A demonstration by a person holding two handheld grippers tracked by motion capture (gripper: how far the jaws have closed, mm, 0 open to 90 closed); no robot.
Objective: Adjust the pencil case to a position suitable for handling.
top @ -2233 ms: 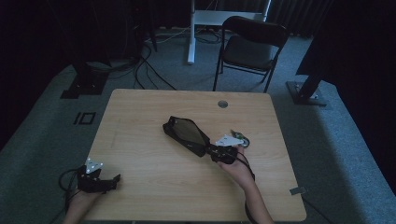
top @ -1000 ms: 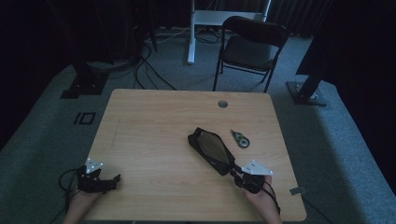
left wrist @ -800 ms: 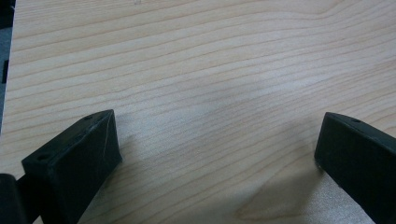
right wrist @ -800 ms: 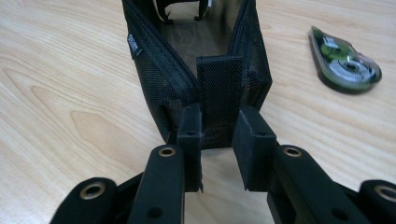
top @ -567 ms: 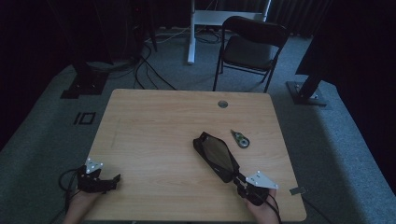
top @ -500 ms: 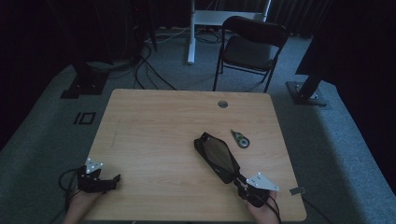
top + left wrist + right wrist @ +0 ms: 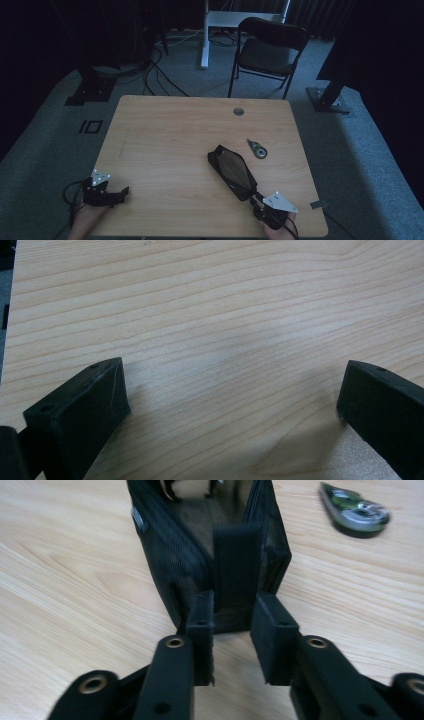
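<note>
A black mesh pouch (image 7: 232,170) lies flat on the wooden table (image 7: 165,130), right of centre, with its long side running toward the near right corner. My right gripper (image 7: 255,199) sits at the pouch's near end. In the right gripper view the pouch (image 7: 215,555) and its black webbing strap end right at the tips of the right gripper (image 7: 232,615). Its jaws have just been opening; a narrow gap shows bare wood between the pads. My left gripper (image 7: 122,192) rests at the near left corner. In its own view the left gripper (image 7: 232,390) is wide open over bare wood.
A small grey-and-green tool (image 7: 258,149) lies on the table just beyond the pouch, also seen as the tool (image 7: 356,512) at upper right. A round cable hole (image 7: 238,111) sits near the far edge. A folding chair (image 7: 270,47) stands behind the table.
My right gripper has dragged the pouch across the table toward the near right corner, leaving the small tool behind. Its jaws now stand slightly apart. The left gripper has stayed put.
</note>
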